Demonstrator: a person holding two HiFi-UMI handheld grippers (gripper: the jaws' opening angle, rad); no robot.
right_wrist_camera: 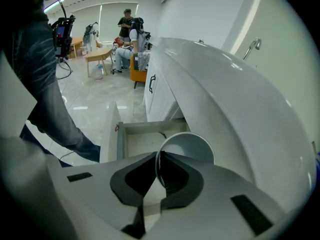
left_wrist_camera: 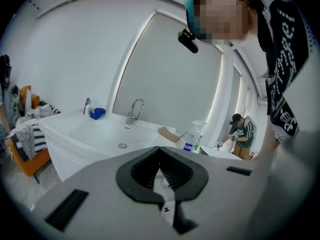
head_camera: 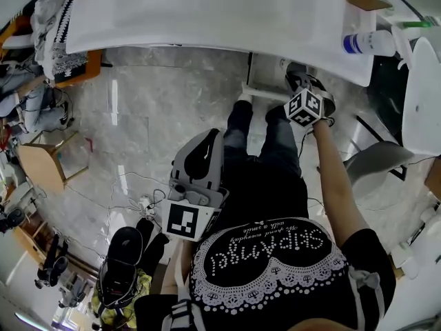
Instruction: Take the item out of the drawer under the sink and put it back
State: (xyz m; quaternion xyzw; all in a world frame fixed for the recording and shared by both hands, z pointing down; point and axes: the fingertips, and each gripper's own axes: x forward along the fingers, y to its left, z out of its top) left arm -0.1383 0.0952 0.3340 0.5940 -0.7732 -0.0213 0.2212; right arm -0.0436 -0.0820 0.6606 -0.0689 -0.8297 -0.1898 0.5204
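Right gripper (right_wrist_camera: 159, 159) first: its jaws are pinched together on the thin rim of a white cup (right_wrist_camera: 192, 146). The cup's mouth faces the camera just above the jaws, about lower middle of the right gripper view. The cup hangs over the open drawer (right_wrist_camera: 142, 139), near the drawer's right side. I can't tell whether it's touching the drawer bottom or not.

Room-wise it's kinda tight. The white counter (right_wrist_camera: 225, 99) bulges across the whole right half of that view and overhangs the drawer, so the cup has its edge close on the right. On the left is the drawer's front panel, and the person's leg (right_wrist_camera: 50, 84) in jeans is just past it. The floor (right_wrist_camera: 90, 94) beyond is wide open toward the upper left.

Left gripper (left_wrist_camera: 160, 151) has its jaws together with nothing in them. It's well back from the sink (left_wrist_camera: 100, 131), with the faucet (left_wrist_camera: 134, 111) and a bottle (left_wrist_camera: 190, 141) behind it.

In the head view the cup is hidden under the right gripper's marker cube (head_camera: 304, 107). Only a sliver of the drawer pokes out below the counter edge. The lower part of each gripper view is mostly blocked by the gripper's own grey body.
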